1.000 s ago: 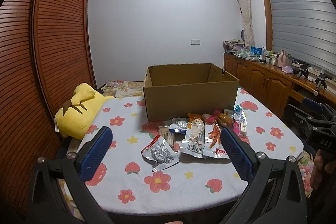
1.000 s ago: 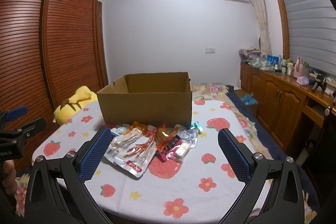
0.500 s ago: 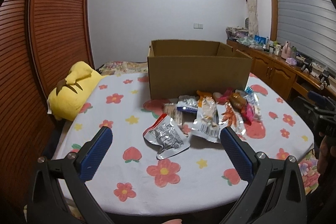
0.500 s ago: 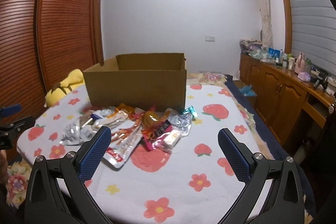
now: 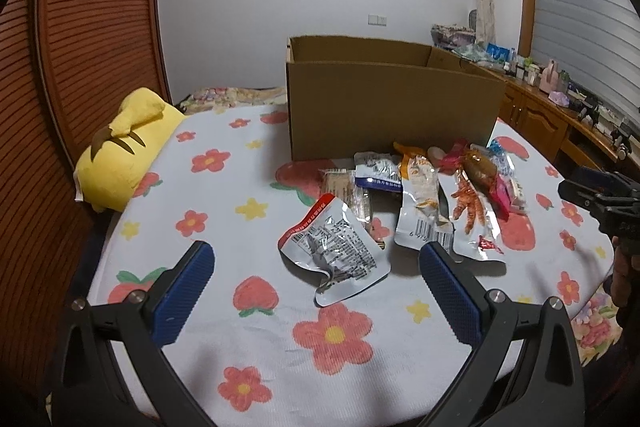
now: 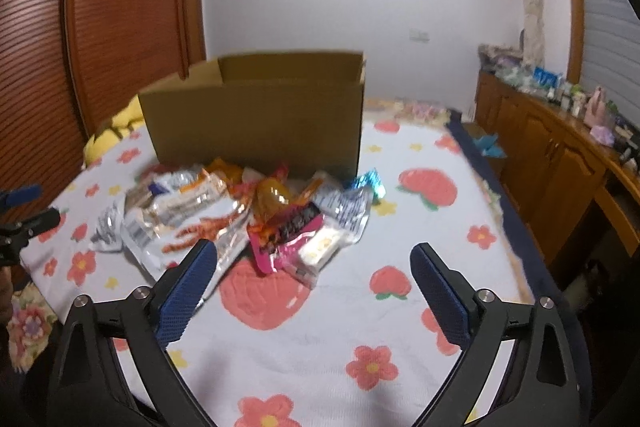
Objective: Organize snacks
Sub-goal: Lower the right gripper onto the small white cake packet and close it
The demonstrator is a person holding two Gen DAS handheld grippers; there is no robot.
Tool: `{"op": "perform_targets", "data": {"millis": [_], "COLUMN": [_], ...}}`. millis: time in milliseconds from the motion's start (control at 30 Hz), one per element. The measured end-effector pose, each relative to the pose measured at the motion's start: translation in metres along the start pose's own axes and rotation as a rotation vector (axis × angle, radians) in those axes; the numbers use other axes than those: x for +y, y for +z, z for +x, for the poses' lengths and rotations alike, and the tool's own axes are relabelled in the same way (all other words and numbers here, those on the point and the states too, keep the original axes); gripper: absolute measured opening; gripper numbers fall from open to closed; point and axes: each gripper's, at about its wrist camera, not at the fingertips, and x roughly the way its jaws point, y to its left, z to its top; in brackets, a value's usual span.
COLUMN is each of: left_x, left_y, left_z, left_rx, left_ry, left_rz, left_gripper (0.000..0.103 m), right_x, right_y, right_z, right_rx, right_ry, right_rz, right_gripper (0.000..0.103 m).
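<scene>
Left gripper (image 5: 316, 259): fingers spread wide, holding nothing, low over the near side of the desk; silver packet sits between the blue pads in view.
Right gripper (image 6: 313, 261): fingers spread wide too, nothing held; pink packet and pile edge show between them. Seen from left cam at 3 o'clock (image 5: 600, 193), off the desk edge, a hand under it.
Desk (image 5: 224, 203): white cloth w/ red flowers, strawberries, yellow stars.
Box (image 5: 392, 107): brown cardboard, open top, upright at 12 o'clock of the pile, far side of desk; inside not visible.
Snacks: all outside the box, heaped just in front of its near wall.
Silver packet (image 5: 334, 247): red-trimmed, crumpled, nearest the left gripper, at 7 o'clock of the heap, slightly apart from the rest.
White packet (image 5: 422, 207): barcode end toward cam, overlapping neighbours.
Chicken-feet pack (image 5: 472, 211): clear, orange contents, at 3 o'clock of the white packet, touching it.
Pink packet (image 6: 282, 231): dark label, near edge of heap in right cam.
Blue wrapper (image 6: 370, 181): shiny, at 2 o'clock of the heap, near the box corner.
Yellow plush (image 5: 124, 155): at 9 o'clock, on the desk's left edge by the wooden slatted doors.
Right cam: slightly blurred.
</scene>
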Motion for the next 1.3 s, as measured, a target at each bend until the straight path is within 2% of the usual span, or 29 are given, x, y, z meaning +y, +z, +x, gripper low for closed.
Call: {"op": "perform_targets", "data": {"millis": [133,333,567,633,800,833,967,1067,1300], "left_x": [0.001,0.001,0.004,0.003,0.004,0.003,0.003,0.003,0.006], "left_y": [0.001,-0.001,-0.002,-0.002,0.001,0.001,0.001,0.001,0.004], "left_z": [0.012,0.038,0.052,0.054,0.060,0.061,0.064,0.066,0.074], "left_rx": [0.031,0.084,0.126,0.130,0.141,0.145,0.156,0.170,0.217], "left_ry": [-0.024,-0.028,-0.039,-0.042,-0.058,-0.067,-0.079,-0.089,-0.087], "left_rz": [-0.012,-0.024,-0.048,-0.050,-0.061,-0.062,-0.073,-0.083,-0.115], "left_gripper": [0.102,0.101,0.101,0.101,0.101,0.098,0.096,0.093,0.093], "right_x": [-0.007,-0.016,-0.023,-0.026,-0.031,-0.032,-0.029,-0.026,-0.020], "right_y": [-0.002,-0.001,0.007,0.008,0.008,0.008,0.009,0.007,-0.003], "right_z": [0.019,0.046,0.073,0.080,0.092,0.093,0.090,0.085,0.084], "right_rx": [0.042,0.107,0.174,0.192,0.237,0.242,0.271,0.279,0.260], "right_ry": [0.022,0.047,0.060,0.058,0.075,0.079,0.109,0.101,0.062], "right_rz": [0.015,0.051,0.081,0.094,0.119,0.113,0.077,0.036,-0.034], "right_gripper": [0.092,0.075,0.050,0.046,0.042,0.041,0.029,0.024,0.024]}}
